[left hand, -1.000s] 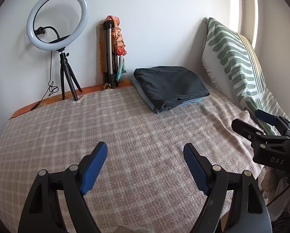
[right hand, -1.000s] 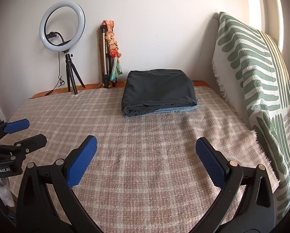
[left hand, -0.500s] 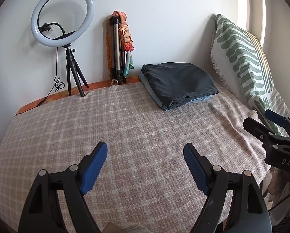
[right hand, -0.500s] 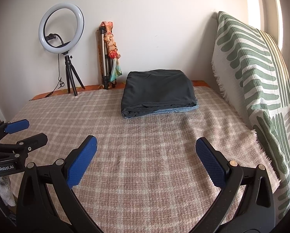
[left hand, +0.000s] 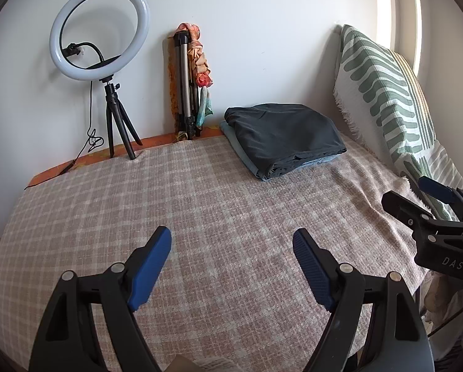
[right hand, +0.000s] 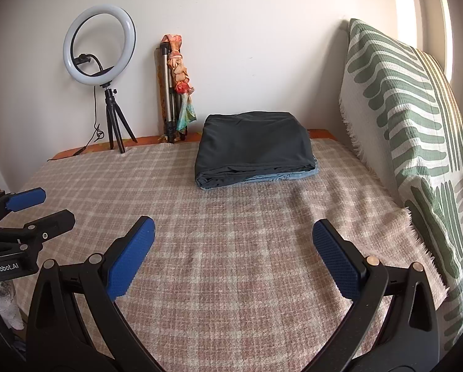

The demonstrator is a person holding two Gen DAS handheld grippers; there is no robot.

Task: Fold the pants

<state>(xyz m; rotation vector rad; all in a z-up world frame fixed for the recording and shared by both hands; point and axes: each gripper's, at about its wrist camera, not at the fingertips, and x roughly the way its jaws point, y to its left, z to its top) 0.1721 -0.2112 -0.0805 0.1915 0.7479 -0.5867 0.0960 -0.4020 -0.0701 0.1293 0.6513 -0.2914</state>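
Nothing moved; both tools (left hand: 232, 241) (right hand: 233, 235) gape empty.

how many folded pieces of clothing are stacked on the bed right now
2. Dark folded pants lie on top, at the far side of the checked blanket near the wall. A light blue folded garment lies underneath, only its edge showing. More could be hidden in the stack.
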